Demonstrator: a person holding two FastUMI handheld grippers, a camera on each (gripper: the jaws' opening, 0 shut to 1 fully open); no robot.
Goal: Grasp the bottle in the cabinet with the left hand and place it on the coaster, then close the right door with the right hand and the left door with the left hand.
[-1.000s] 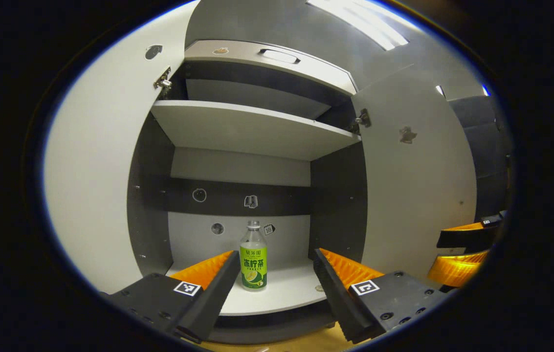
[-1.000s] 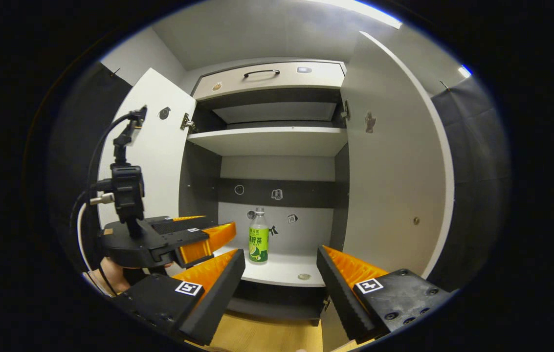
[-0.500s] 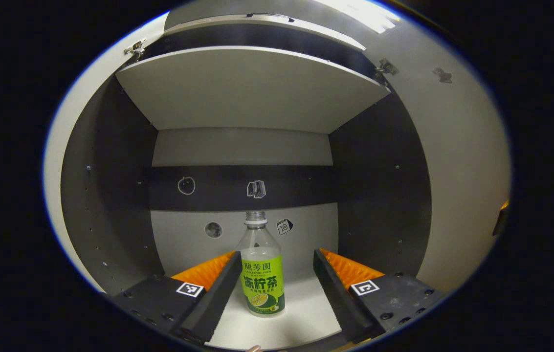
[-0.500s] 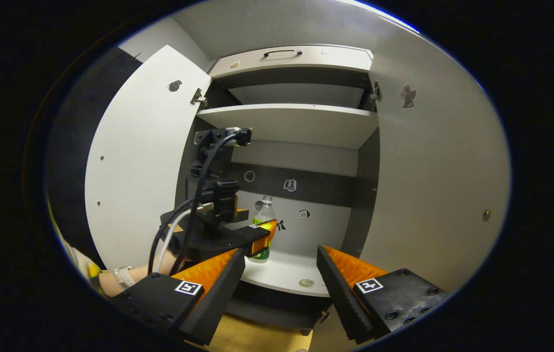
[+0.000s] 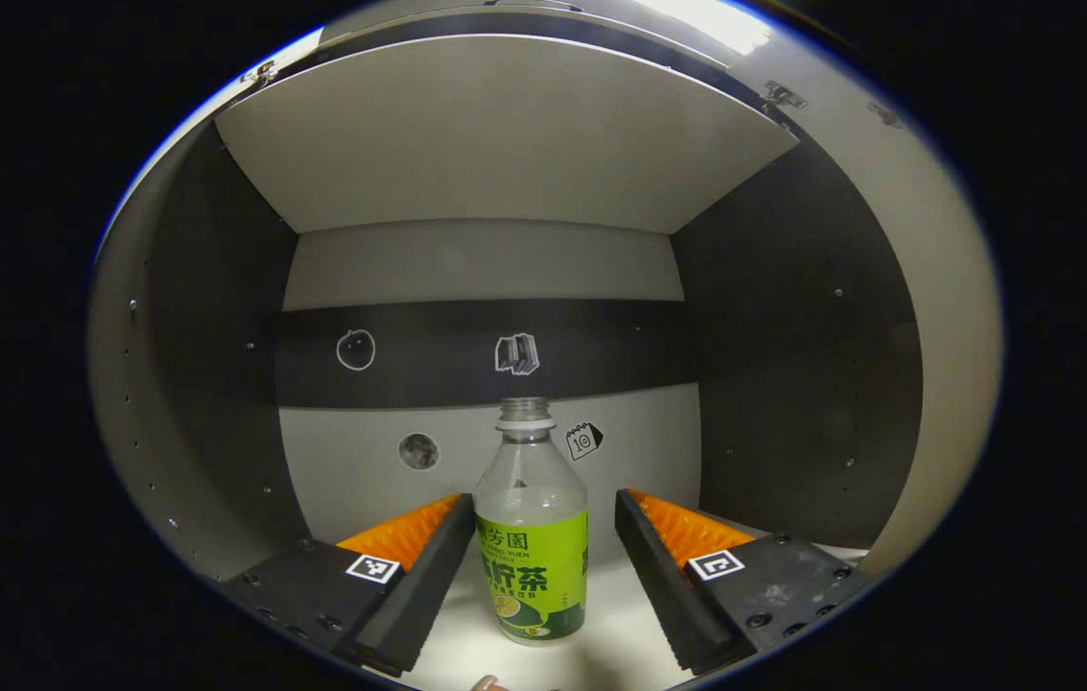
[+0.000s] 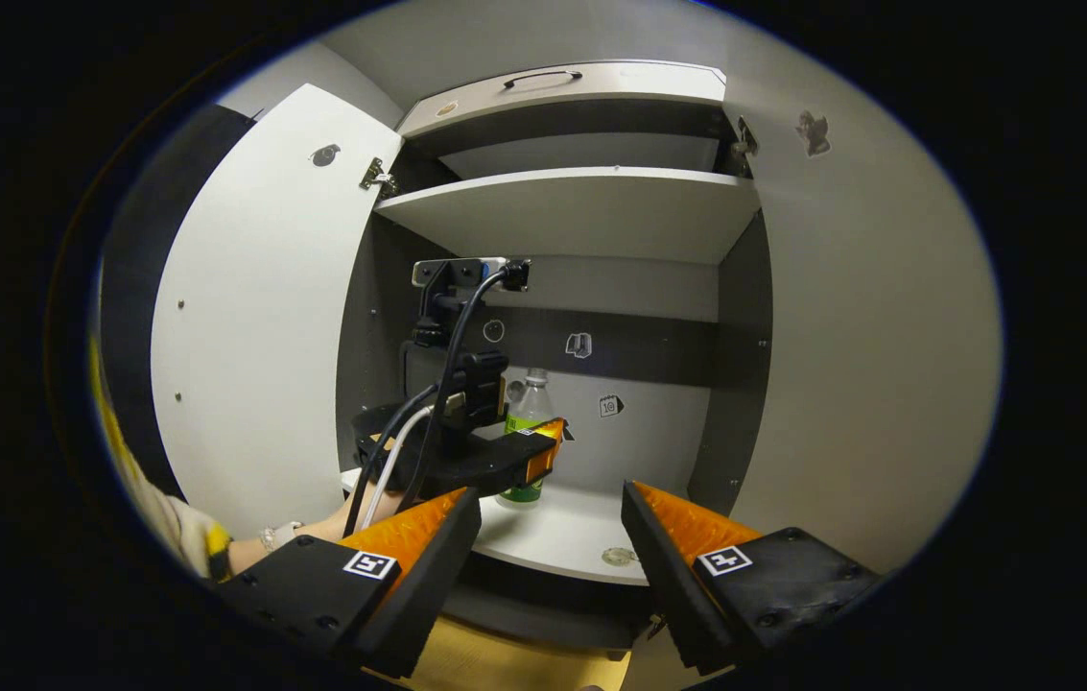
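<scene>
In the left gripper view, the left gripper (image 5: 543, 566) has its jaws wide apart, one on each side of the bottle (image 5: 531, 537). The left finger's inner edge looks to be at the bottle's side; the right finger stands clear of it. The bottle is upright on the cabinet's lower shelf (image 5: 620, 653). It is clear plastic with no cap on its threaded neck, and a bright green label wraps its lower half. Behind it, the back wall (image 5: 476, 264) is pale with a dark band bearing small stickers.

In the right gripper view, the right gripper (image 6: 551, 566) hangs in front of the cabinet, jaws apart and empty. Beyond it, a small round coaster (image 6: 618, 556) lies near the shelf's front edge. Both doors stand open, the left door (image 6: 255, 307) and the right door (image 6: 879, 317).
</scene>
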